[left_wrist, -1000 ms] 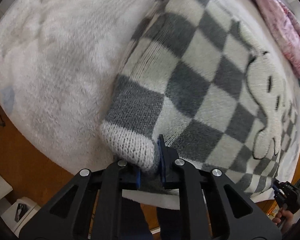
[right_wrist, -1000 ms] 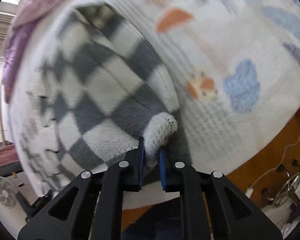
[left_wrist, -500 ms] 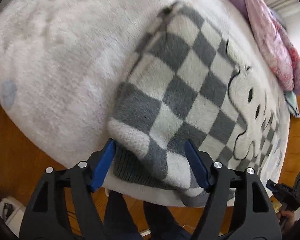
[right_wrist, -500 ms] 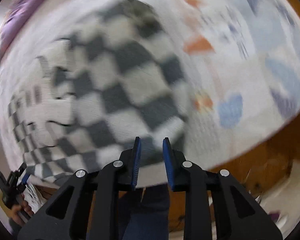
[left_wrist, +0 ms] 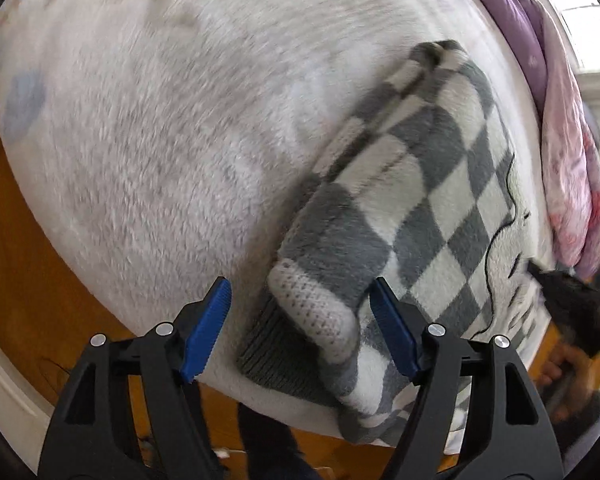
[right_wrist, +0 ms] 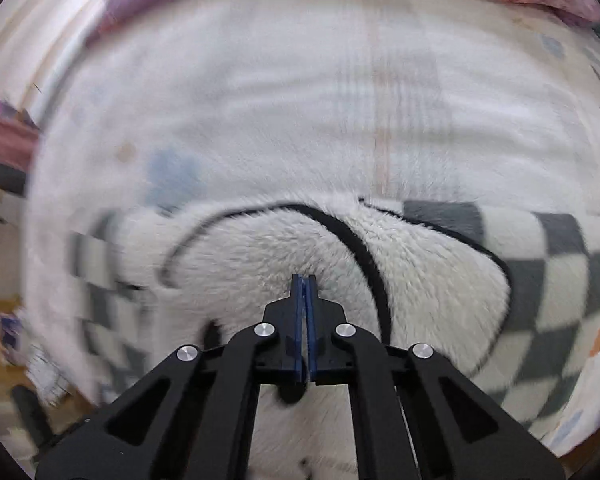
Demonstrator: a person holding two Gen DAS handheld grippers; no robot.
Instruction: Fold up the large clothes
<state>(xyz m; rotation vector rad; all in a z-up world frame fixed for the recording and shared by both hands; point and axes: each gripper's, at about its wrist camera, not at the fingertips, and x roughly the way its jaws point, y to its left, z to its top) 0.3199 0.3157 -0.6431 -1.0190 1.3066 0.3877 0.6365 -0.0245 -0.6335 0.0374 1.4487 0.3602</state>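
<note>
White fleece bed cover (left_wrist: 148, 128) spreads across most of both views, with wooden floor (left_wrist: 16, 248) below its near edge and a purple and pink quilt (left_wrist: 560, 128) bunched along the far side.

Task item: a grey-and-white checked sweater (left_wrist: 432, 184), lying on the cover near its front edge. A sleeve is folded across the body; its white ribbed cuff (left_wrist: 316, 312) rests on top, with the grey ribbed hem (left_wrist: 268, 352) just beneath, at the edge of the bed.

Change noted: one second ago both grippers were clamped on knit fabric, one on each cuff. Half a second ago both had let go. Now the sleeve lies free on the sweater. Judgement: the sleeve fold is laid down, and the next fold of the body is not yet begun.

Left gripper (left_wrist: 300, 328): jaws spread wide, one on each side of the cuff, gripping nothing. Whether the blue pads (left_wrist: 210, 328) brush the fabric cannot be told. It has backed off slightly since the release.

Right gripper (right_wrist: 304, 284): jaws pressed together, pad against pad, with no fabric seen between them. It has swung to a new spot over the white cartoon patch with black outline (right_wrist: 356, 256) at the sweater's middle. The tips sit close to the pile; contact cannot be confirmed, as the view is blurred
</note>
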